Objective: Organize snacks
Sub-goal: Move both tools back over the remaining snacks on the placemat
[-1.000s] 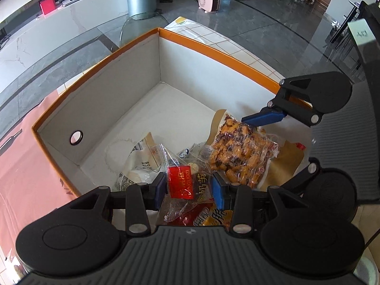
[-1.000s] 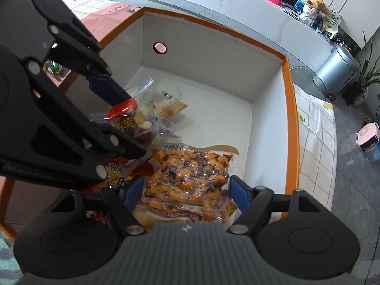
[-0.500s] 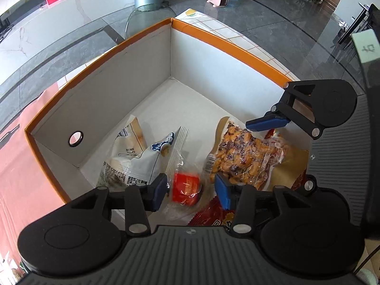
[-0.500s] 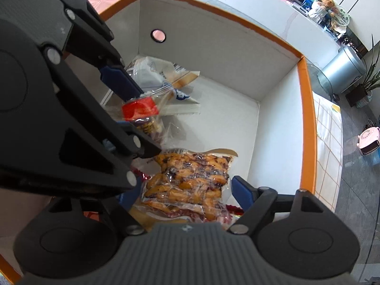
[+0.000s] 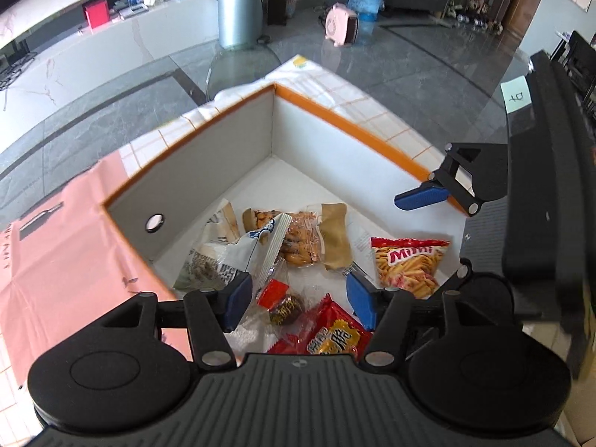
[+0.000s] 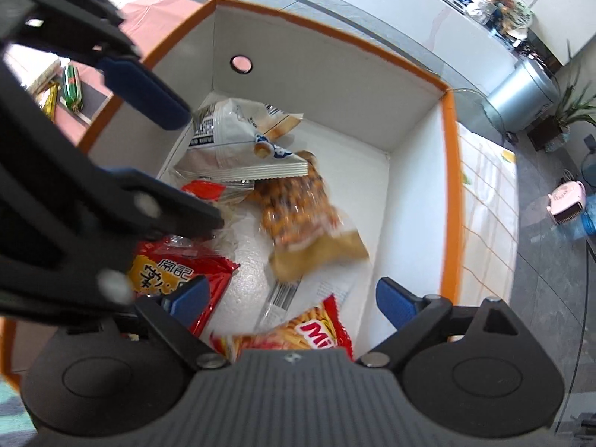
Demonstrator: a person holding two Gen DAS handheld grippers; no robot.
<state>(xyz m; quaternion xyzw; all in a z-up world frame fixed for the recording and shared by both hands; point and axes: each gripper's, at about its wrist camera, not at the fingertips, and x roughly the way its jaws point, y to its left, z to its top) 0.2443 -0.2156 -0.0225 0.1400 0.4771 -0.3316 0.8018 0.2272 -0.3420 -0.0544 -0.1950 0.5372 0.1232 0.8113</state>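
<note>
An orange-rimmed white box [image 5: 350, 126] holds several snack packs. A clear pack of orange nuts [image 5: 298, 238] lies mid-box next to a white bag [image 5: 223, 257]. A red Mimi stick-snack bag [image 5: 409, 260] lies at the right. A clear pack with a red label [image 5: 275, 298] and a red-yellow bag [image 5: 331, 335] lie at the near side. My left gripper [image 5: 294, 298] is open and empty above them. My right gripper [image 6: 294, 301] is open and empty above the Mimi bag [image 6: 316, 331]; the nut pack [image 6: 298, 208] shows blurred.
The box [image 6: 450, 171] stands on a pink mat [image 5: 56, 253] and a checked cloth [image 5: 335, 89] on a glass table. More snacks [image 6: 70, 85] lie outside the box on the left. A bin [image 5: 234, 15] and a pink heater [image 5: 341, 28] stand on the floor beyond.
Both grippers have opened and risen. The red-label pack left my left gripper and lies in the box. The nut pack dropped from my right gripper toward the box middle.
</note>
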